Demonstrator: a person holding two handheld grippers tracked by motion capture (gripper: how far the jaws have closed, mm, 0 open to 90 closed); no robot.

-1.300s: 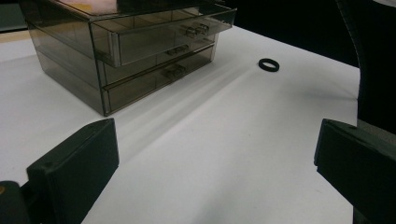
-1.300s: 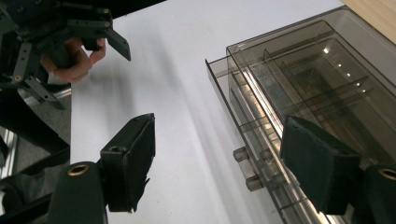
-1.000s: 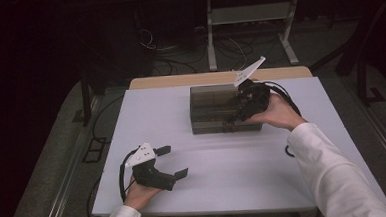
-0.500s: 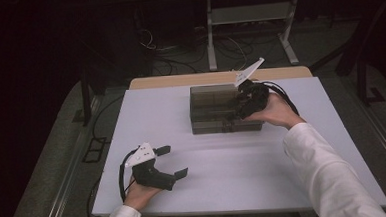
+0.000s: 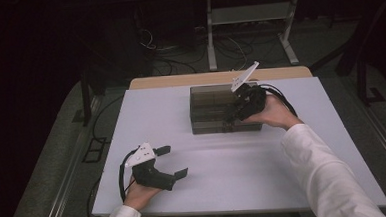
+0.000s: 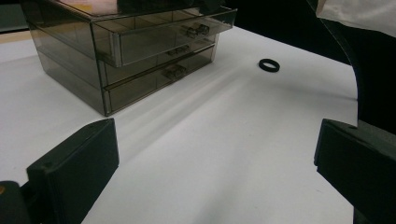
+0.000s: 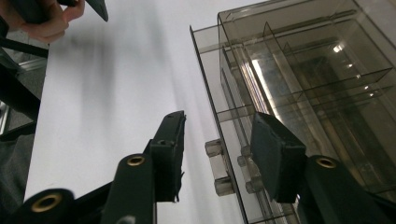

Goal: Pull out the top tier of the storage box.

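At the far side of the white table [image 5: 225, 182], the right gripper [image 7: 217, 154] straddles the clear handle [image 7: 218, 167] of the top drawer [image 7: 280, 93] of a smoky, see-through drawer chest [image 5: 216, 110]. Its jaws have just been closing, the handle between them but not yet pinched, one pad outside the drawer front and the other over the drawer. The left gripper [image 5: 170, 162] rests well apart near the table's front edge, its jaws wide open and empty.

Dim, grainy pictures; white table [image 5: 234, 161] softly lit, dark surroundings, faint shadows.

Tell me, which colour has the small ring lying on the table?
Black; the ring shows best in the left gripper view.
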